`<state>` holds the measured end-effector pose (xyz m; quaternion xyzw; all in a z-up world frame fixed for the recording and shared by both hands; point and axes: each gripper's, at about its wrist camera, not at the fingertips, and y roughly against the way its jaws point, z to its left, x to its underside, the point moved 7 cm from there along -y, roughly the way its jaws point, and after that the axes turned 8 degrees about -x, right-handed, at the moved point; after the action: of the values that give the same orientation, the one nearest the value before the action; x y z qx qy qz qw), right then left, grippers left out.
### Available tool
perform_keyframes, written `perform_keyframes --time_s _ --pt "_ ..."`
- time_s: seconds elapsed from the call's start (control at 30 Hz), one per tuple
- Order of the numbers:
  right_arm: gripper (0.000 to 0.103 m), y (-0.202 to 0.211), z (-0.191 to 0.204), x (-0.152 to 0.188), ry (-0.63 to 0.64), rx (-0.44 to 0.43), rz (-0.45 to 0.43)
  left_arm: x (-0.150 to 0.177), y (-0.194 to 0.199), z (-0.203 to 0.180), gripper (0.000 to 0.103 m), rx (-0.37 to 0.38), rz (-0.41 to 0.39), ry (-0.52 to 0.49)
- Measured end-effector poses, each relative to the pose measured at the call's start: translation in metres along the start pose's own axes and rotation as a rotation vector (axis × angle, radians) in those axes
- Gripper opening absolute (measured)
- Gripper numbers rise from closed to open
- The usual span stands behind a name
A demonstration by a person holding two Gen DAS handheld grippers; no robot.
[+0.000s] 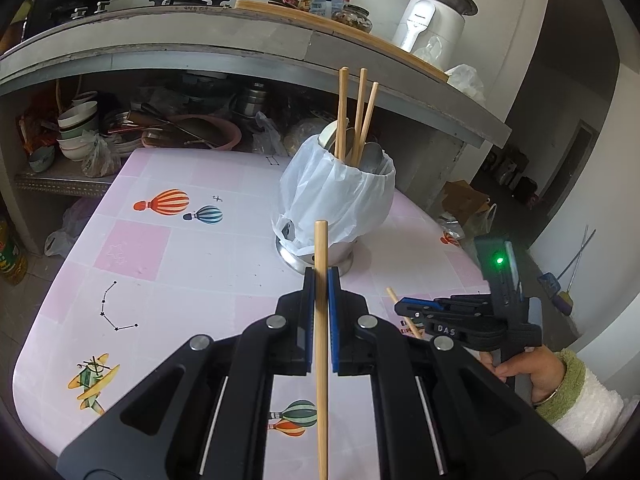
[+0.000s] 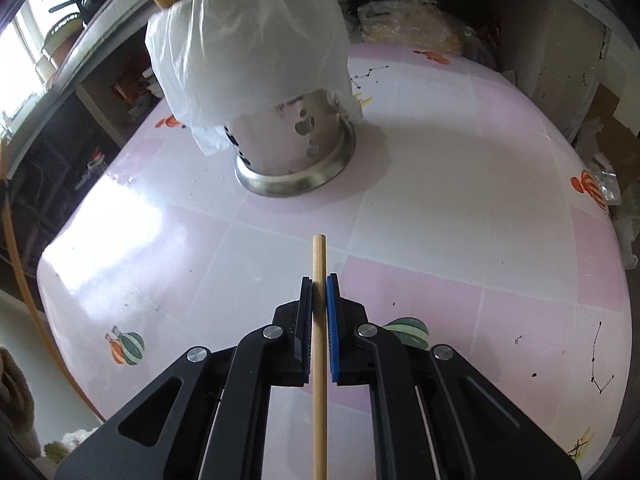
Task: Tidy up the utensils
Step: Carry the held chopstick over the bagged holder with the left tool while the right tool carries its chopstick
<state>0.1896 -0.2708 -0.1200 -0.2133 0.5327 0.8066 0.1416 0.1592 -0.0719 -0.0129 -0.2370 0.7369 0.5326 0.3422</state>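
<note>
My left gripper (image 1: 321, 276) is shut on a wooden chopstick (image 1: 321, 240) that runs lengthwise between its blue pads, its tip toward the utensil holder (image 1: 316, 258). The holder is a perforated metal cup draped with a white plastic bag (image 1: 340, 196). Three chopsticks (image 1: 360, 112) and a spoon (image 1: 374, 156) stand in it. My right gripper (image 2: 319, 280) is shut on a second chopstick (image 2: 319, 252), above the table in front of the holder (image 2: 288, 140). In the left wrist view the right gripper (image 1: 401, 307) is low at the right, a hand (image 1: 524, 372) on its handle.
The pink patterned table (image 2: 440, 200) carries only the holder. Behind it a concrete counter (image 1: 240, 52) holds bottles and a white appliance (image 1: 428, 20), with bowls (image 1: 78, 128) and pans on the shelf beneath. Bags and a box lie past the table's right edge.
</note>
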Motion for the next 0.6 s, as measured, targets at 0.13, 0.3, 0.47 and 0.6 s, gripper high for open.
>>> perform_keyframes --time_s 0.13,0.3,0.47,0.6 --pt "0.007 0.038 0.006 -0.016 -0.024 -0.08 -0.098 -0.002 0.002 0.001 0.005 0.003 -0.008 0.003" --pt "0.007 0.085 0.013 -0.031 -0.03 -0.132 -0.216 -0.004 0.004 -0.002 0.005 0.009 -0.021 0.004" --pt "0.007 0.115 0.019 -0.035 -0.028 -0.151 -0.293 -0.008 0.009 -0.006 0.005 0.021 -0.043 0.0" --pt "0.007 0.13 0.024 -0.036 -0.025 -0.164 -0.336 -0.013 0.016 -0.009 0.005 0.031 -0.069 -0.003"
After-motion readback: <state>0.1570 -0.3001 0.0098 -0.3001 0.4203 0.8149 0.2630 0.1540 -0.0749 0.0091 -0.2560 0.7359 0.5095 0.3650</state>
